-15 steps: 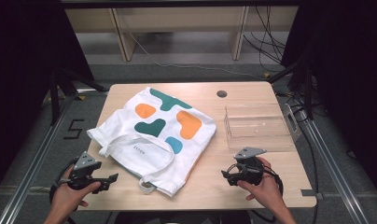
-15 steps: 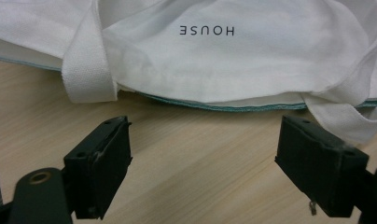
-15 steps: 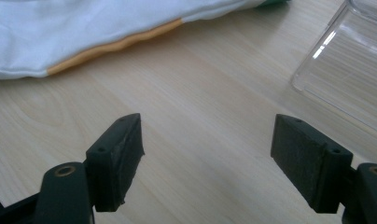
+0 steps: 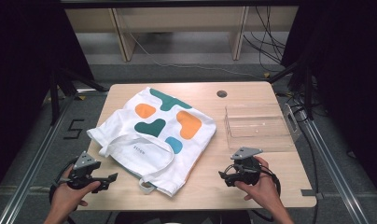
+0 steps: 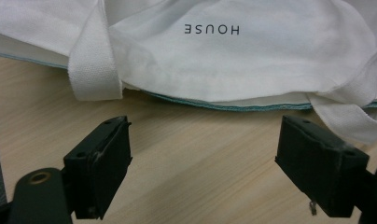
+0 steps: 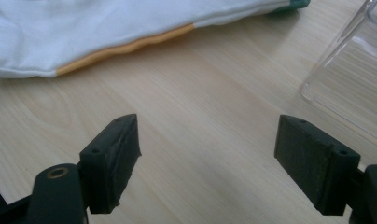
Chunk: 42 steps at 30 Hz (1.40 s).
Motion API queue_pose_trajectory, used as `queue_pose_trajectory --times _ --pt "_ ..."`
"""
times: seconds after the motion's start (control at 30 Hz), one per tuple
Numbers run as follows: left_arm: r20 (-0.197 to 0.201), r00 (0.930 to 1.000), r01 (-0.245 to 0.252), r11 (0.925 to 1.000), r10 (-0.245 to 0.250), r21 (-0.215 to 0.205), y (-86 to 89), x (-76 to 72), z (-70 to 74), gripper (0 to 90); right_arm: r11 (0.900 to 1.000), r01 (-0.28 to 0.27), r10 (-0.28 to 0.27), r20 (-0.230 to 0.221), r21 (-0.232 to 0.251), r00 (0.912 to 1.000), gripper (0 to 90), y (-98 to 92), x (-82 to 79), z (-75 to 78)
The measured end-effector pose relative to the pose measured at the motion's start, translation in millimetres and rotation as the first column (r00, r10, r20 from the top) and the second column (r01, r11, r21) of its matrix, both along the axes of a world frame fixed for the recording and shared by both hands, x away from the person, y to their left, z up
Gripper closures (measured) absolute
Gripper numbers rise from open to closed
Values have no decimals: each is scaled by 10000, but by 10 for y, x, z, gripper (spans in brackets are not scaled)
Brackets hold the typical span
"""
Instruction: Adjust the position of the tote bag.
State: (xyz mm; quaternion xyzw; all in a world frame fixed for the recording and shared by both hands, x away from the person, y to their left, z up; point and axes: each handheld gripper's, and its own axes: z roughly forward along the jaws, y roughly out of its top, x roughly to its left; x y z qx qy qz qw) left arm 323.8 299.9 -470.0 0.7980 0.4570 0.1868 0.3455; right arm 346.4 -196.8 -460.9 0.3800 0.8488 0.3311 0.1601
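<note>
A white tote bag (image 4: 154,135) with orange and teal shapes lies flat on the wooden table (image 4: 210,186), its handles (image 4: 144,156) toward the near edge. My left gripper (image 4: 111,179) rests near the table's front left corner, open, pointing at the bag's mouth. In the left gripper view the bag (image 5: 233,51), printed "HOUSE", and one strap (image 5: 93,60) lie just beyond the empty jaws of that gripper (image 5: 203,163). My right gripper (image 4: 224,176) sits at the front right, open. The right gripper view has bare wood between the gripper's (image 6: 207,163) jaws, with the bag's edge (image 6: 107,32) farther off.
A clear plastic box (image 4: 257,127) stands at the right of the table, and its corner (image 6: 350,84) lies ahead of my right gripper. A round hole (image 4: 221,94) sits near the table's far edge. Dark floor, cables and table legs lie beyond.
</note>
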Motion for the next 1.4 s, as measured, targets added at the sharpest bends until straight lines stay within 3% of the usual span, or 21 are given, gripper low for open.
queue_pose_trajectory --times 0.07,0.2,0.3,0.43,0.5,0.6,0.63,0.67,0.73,0.9,0.97,1.0,1.03,1.1,1.17,1.2,1.23,1.3,1.33,1.37,1.4 --pt "-204 9996 184 9998 -182 74 17 0 8 170 9993 -373 374 -56 48 9993 148 38 -1 13" --pt "-172 9998 124 9999 -123 55 14 1 3 170 9972 -735 739 -338 132 9967 155 99 -21 53" --pt "-76 10000 3 9999 -4 -101 -4 3 -9 170 9948 -1014 1014 -43 42 9948 157 253 -43 54" --pt "-152 9994 318 9988 -313 362 30 2 26 170 9848 -1734 1733 157 67 9847 254 547 -103 84" --pt "-42 10000 -58 10000 57 -79 0 -3 2 170 9744 -2240 2235 241 191 9744 304 717 -142 104" --pt "-25 9999 108 9999 -108 64 15 0 13 170 9398 -3407 3414 293 -259 9395 367 1048 -198 88" --pt "-76 9997 221 9995 -219 222 27 1 23 170 9398 -3407 3414 293 -259 9395 367 1048 -198 88" --pt "-51 9998 180 9997 -179 150 23 0 21 170 9244 -3785 3799 255 -480 9247 389 1198 -221 52" --pt "-49 9998 209 9996 -208 173 24 -1 23 170 9249 -3780 3784 11 -408 9257 395 1263 -238 43" --pt "149 9999 44 10000 -45 26 8 -6 17 170 9014 -4266 4271 -90 -743 9041 417 1530 -249 -28" --pt "-8 9994 341 9983 -341 469 35 -4 40 170 9063 -4154 4151 -209 -780 9095 423 1565 -258 -32" --pt "21 9994 345 9987 -346 383 36 -3 36 170 8952 -4355 4368 -69 -946 8995 436 1631 -259 -54" --pt "106 9999 44 10000 -44 55 8 -9 23 170 8952 -4355 4368 -69 -946 8995 436 1631 -259 -54" --pt "131 9998 114 9999 -115 22 12 -5 21 170 8890 -4420 4428 -213 -1195 8964 470 1714 -252 -95" --pt "31 9993 363 9983 -365 462 42 0 39 170 8885 -4349 4386 -81 -1466 8987 475 1738 -253 -114" --pt "171 9998 51 10000 -52 28 11 -5 19 170 8808 -4461 4489 -200 -1588 8934 485 1754 -247 -123" --pt "161 9998 63 10000 -63 7 12 -7 21 170 8740 -4466 4537 -75 -1914 8911 500 1789 -252 -168" --pt "126 9999 4 10000 -4 -28 9 -8 21 170 8716 -4472 4537 -149 -2008 8910 508 1799 -254 -178" --pt "155 9998 101 9999 -101 32 20 -2 24 170 8741 -4379 4382 -479 -2104 8976 537 1818 -292 -191" --pt "228 9997 17 10000 -15 -83 20 -1 14 170 8639 -4531 4547 -464 -2201 8894 559 1829 -312 -196" --pt "-55 9993 383 9984 -381 419 63 -7 55 170 8493 -4658 4732 -330 -2486 8804 577 1842 -325 -206"
